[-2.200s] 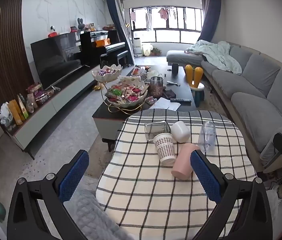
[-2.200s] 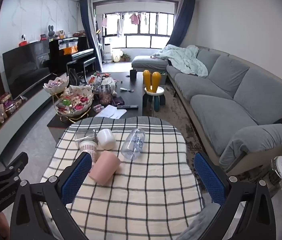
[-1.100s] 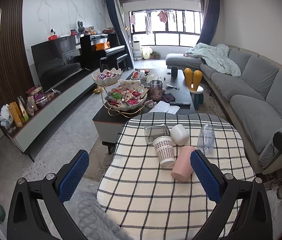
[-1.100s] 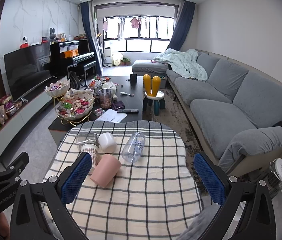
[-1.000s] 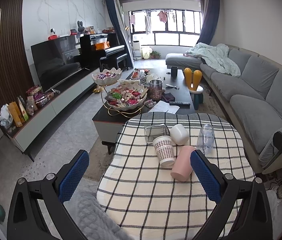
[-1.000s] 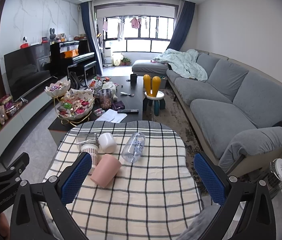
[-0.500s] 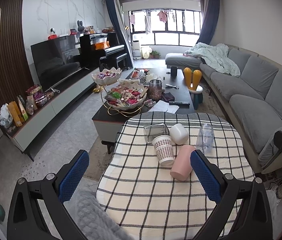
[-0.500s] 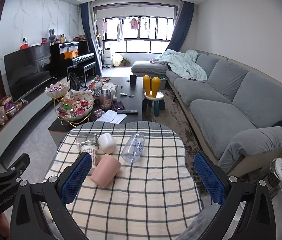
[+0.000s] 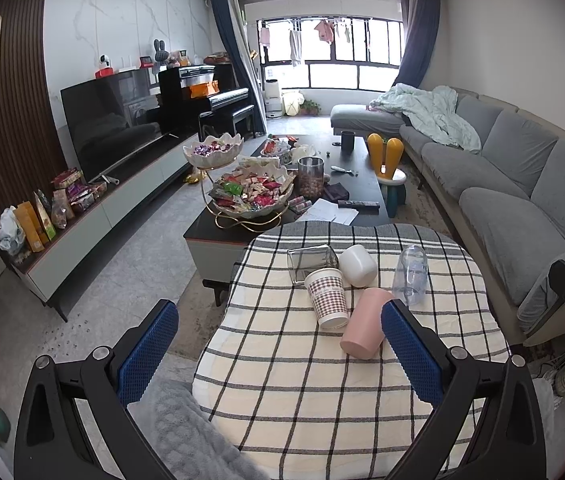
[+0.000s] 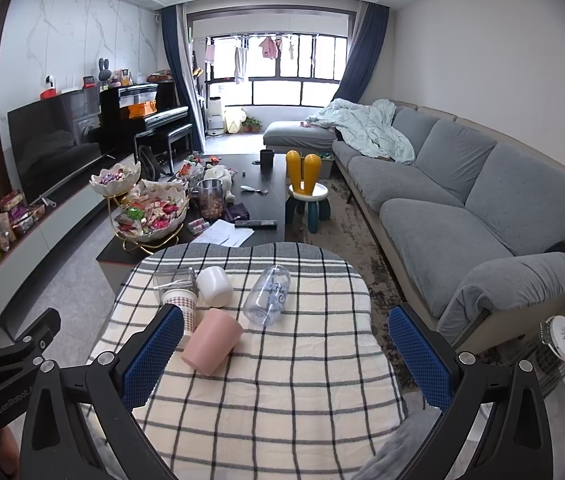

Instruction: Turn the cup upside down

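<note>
While both tools hang above its near end with jaws spread wide and nothing between them, the small table under a black-and-white checked cloth (image 9: 322, 400) carries a huddle of vessels toward its far side. The left gripper (image 9: 278, 346) and the right gripper (image 10: 286, 354) are both well short of that huddle. Largest there is the clear plastic bottle with blue print (image 10: 267, 295), lying on its side at the right. The smooth pink plastic cup (image 10: 212, 340) lies tipped over nearest the tools, just beside the right gripper's left finger. Behind it stand a brown-checked paper cup (image 9: 327, 297), mouth up, a white rounded cup (image 10: 214, 286) on its side, and a clear square container (image 9: 311, 261)
</note>
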Demonstrator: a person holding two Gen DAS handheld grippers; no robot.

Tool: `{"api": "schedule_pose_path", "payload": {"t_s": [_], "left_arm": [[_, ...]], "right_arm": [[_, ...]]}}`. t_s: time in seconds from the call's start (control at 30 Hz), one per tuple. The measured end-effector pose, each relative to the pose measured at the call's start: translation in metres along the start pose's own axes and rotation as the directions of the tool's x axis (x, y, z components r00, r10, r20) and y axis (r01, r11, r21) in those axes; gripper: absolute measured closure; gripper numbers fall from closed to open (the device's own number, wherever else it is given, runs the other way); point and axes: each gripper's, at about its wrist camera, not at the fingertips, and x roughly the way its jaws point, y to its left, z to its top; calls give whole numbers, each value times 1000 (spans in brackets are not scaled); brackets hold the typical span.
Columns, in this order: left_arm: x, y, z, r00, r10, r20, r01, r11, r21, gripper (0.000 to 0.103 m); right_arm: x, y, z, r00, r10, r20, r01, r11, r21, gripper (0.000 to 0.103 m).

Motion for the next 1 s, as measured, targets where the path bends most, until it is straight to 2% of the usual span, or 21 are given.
{"api": "schedule_pose_path", "payload": {"t_s": [0.73, 1.0], "left_arm": [[2, -1, -5, 1000, 0, -5, 0, 1000, 3, 0], [26, 0, -9, 1000, 5, -20, -6, 1000, -6, 0]], "right_arm": [[-7, 3, 2, 1000, 6, -6, -6, 1000, 0, 0], [20, 9, 3, 999, 26, -31, -26, 1000, -10, 0]]}}
